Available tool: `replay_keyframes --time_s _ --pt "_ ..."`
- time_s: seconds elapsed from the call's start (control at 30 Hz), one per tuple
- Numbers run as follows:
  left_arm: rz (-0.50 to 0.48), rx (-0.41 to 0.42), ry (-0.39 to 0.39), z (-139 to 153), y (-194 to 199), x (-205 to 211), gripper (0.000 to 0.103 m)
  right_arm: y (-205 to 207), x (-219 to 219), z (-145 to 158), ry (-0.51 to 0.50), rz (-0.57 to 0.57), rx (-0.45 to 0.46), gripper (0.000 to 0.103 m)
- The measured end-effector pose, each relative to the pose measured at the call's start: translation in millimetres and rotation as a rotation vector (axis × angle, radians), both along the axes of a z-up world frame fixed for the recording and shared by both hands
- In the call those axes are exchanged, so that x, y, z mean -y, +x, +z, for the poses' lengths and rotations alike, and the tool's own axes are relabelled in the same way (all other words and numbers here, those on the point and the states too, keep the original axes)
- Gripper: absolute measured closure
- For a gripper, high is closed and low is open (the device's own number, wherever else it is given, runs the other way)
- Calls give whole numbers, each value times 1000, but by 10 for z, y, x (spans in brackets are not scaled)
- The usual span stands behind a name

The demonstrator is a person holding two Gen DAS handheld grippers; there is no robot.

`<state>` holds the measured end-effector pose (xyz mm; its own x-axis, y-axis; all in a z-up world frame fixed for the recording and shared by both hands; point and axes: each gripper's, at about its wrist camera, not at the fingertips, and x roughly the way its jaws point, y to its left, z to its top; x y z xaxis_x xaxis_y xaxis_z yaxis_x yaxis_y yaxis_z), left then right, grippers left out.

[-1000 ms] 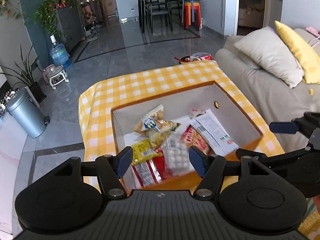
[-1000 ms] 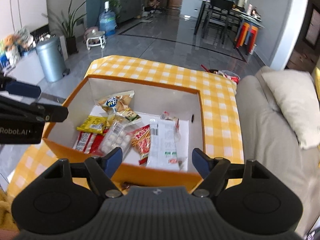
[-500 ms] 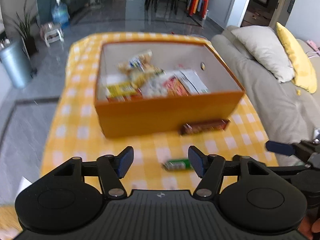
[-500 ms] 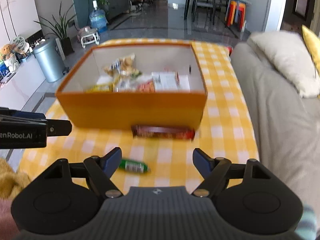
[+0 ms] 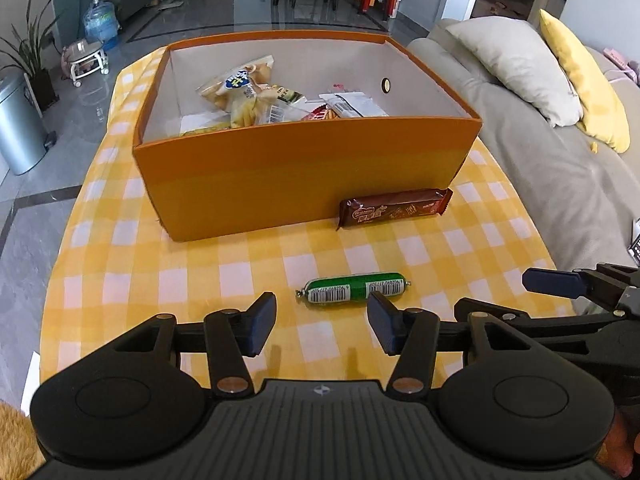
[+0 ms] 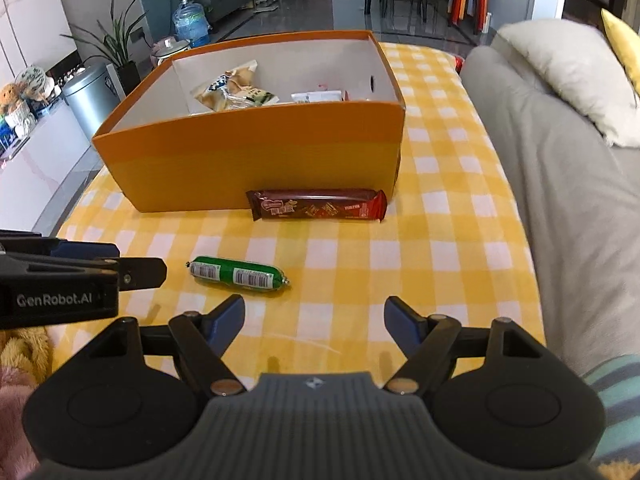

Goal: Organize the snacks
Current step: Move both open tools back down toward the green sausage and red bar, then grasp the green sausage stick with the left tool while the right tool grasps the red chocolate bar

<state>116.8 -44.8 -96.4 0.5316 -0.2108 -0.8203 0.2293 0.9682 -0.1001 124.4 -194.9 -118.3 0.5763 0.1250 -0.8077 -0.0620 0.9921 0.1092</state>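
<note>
Fingers apart on both: left gripper, jaws just narrowing, empty, near green sausage; right gripper wide, empty.

Black hand-held gripper, blue finger pads, silver pivot screws, white "GenRobot.AI" lettering, ribbed housing

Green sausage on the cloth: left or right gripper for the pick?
Left, probably. The green sausage lies just ahead of the open left gripper; the right gripper sits off to its side.
</note>
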Motion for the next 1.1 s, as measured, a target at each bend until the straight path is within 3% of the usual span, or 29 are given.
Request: replay_keyframes --time_s 0.07,0.27,0.47,0.73,0.87,1.1 --pt "3 -10 -14 -41 35 11 41 32 1 -35 -3 -4 0 29" --pt "-17 -44 1 -167 132 105 41 129 -47 -144 -9 30 -16 48" --pt "-218 -10 169 -299 200 361 41 226 60 -262 18 -11 -68 53" --pt "-416 -22 310 -504 339 654 41 292 100 -339 39 -25 -88 56" --pt "-437 -24 349 -550 409 712 42 320 128 -375 59 -30 -97 56" --pt "-428 -101 327 -569 525 741 67 386 144 -450 67 -37 -107 59"
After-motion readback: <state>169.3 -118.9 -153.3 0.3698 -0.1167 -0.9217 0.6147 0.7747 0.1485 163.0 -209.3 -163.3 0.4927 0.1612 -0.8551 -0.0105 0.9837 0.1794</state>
